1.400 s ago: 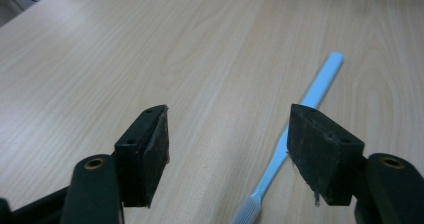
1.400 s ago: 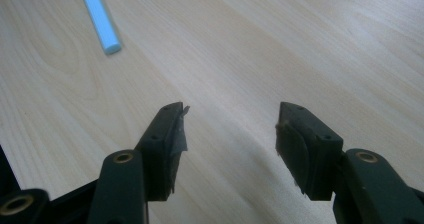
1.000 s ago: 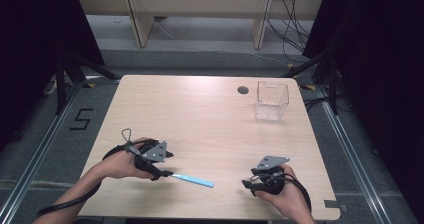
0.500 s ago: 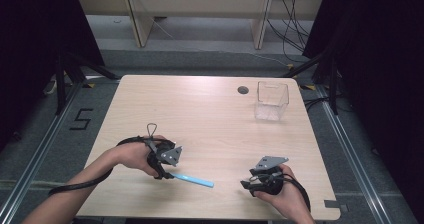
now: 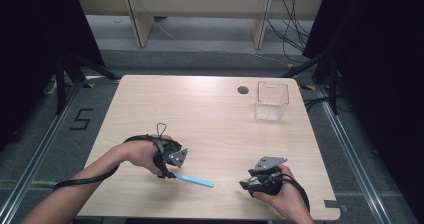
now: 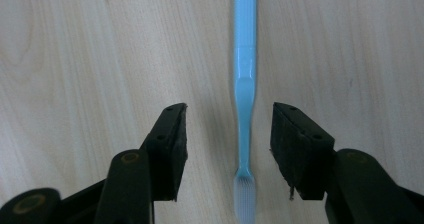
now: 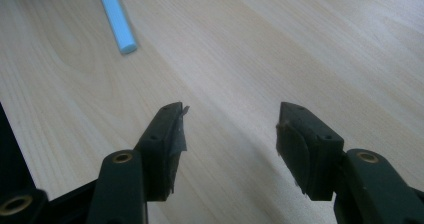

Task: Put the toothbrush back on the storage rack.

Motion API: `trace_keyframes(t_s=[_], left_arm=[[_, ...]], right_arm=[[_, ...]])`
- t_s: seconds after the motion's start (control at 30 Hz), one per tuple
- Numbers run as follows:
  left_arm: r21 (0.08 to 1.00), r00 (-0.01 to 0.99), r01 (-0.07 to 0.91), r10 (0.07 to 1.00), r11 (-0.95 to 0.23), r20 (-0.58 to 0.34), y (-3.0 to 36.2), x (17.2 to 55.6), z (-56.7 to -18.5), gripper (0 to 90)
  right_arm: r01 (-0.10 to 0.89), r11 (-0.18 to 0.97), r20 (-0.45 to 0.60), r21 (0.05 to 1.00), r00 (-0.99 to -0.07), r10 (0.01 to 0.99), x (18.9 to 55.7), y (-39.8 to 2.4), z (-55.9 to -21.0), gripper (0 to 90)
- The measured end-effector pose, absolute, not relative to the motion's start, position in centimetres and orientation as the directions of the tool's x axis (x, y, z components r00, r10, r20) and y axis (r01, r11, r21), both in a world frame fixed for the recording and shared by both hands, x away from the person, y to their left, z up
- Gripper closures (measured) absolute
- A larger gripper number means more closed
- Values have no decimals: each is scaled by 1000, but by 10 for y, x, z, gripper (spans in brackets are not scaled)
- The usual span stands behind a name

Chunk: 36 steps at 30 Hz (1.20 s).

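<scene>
Toothbrush between spread left jaws on the pale wooden worktop [image 5: 210, 114].

The slim light-blue plastic toothbrush [image 6: 244, 109] lies flat near the front edge, its bristled head between the left tool's [image 6: 229, 129] open jaws, neither touching it. The right tool [image 7: 230, 134], jaws also spread and empty, rests further right. A clear plastic box [image 5: 271, 101] stands far right.

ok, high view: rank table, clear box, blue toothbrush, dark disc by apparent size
1. table
2. clear box
3. blue toothbrush, long but thin, partly under the left gripper, so its rank against the box is unsure
4. dark disc
</scene>
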<state>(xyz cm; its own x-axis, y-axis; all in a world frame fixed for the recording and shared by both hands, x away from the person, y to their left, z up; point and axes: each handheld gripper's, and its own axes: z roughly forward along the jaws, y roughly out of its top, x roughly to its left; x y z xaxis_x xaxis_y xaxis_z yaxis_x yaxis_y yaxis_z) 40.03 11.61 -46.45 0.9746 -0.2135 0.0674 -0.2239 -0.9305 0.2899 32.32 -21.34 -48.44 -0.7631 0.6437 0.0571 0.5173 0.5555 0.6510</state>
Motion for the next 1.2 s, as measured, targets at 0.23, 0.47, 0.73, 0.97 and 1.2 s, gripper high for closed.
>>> trace_keyframes(t_s=[0.23, 0.47, 0.73, 0.97, 1.2], left_arm=[[263, 976, -215, -212, -941, 39, 110, 400, -471, 548], [252, 975, -219, -218, -943, 30, 102, 399, -473, 572], [241, 974, -222, -224, -945, 16, 91, 397, -473, 589], [221, 975, -218, -221, -951, 8, 83, 397, -474, 603], [210, 977, -206, -211, -956, -4, 78, 395, -475, 633]], right_arm=[[515, 560, 59, 649, -768, 638, 325, -211, -484, 452], [511, 555, 56, 657, -766, 640, 325, -209, -486, 452], [503, 569, 47, 651, -775, 631, 325, -211, -484, 452], [509, 564, 52, 650, -771, 635, 324, -212, -484, 452], [509, 564, 48, 650, -769, 637, 324, -213, -483, 452]])
